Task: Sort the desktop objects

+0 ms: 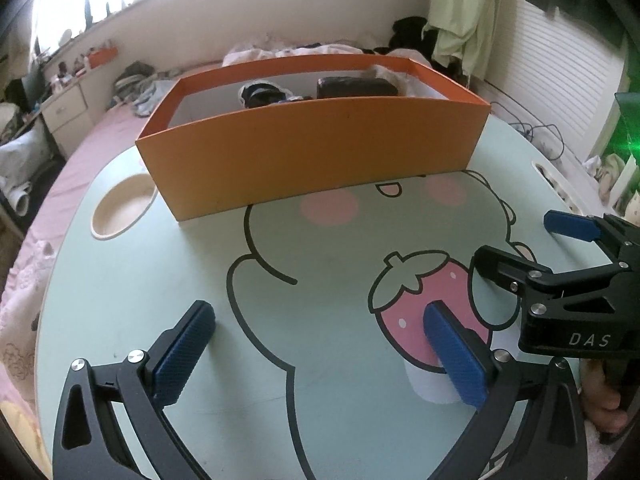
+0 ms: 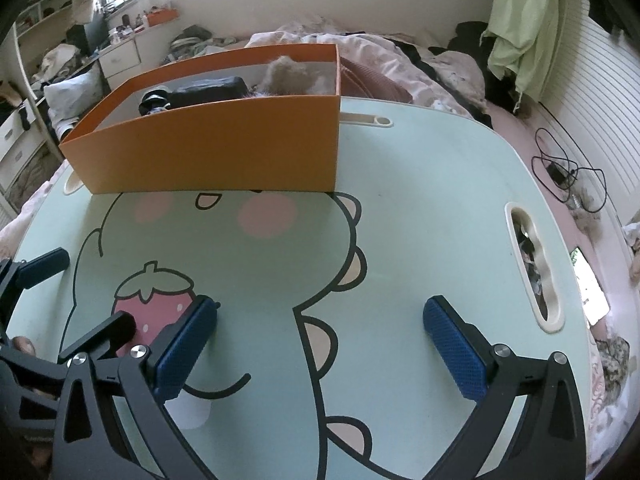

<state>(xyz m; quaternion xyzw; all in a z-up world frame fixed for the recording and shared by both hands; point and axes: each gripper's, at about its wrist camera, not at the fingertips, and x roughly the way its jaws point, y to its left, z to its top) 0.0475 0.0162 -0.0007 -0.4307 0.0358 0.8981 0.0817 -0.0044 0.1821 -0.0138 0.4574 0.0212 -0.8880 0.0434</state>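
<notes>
An orange box [image 1: 316,148] stands at the far side of the pale green cartoon-print table [image 1: 132,280]; it also shows in the right wrist view [image 2: 224,144]. Inside lie a black pouch [image 1: 354,87], a small dark item [image 1: 262,95] and a furry tan thing [image 2: 290,74]. My left gripper [image 1: 320,348] is open and empty above the table. My right gripper [image 2: 320,344] is open and empty too; it shows at the right of the left wrist view [image 1: 524,240]. A white cup-like object [image 1: 430,376] stands by the left gripper's right finger, partly hidden.
A round cup recess [image 1: 122,210] is set in the table's left side and a slot handle [image 2: 534,268] in its right side. A bed with bedding lies behind the box. Cables [image 2: 568,172] lie on the floor to the right.
</notes>
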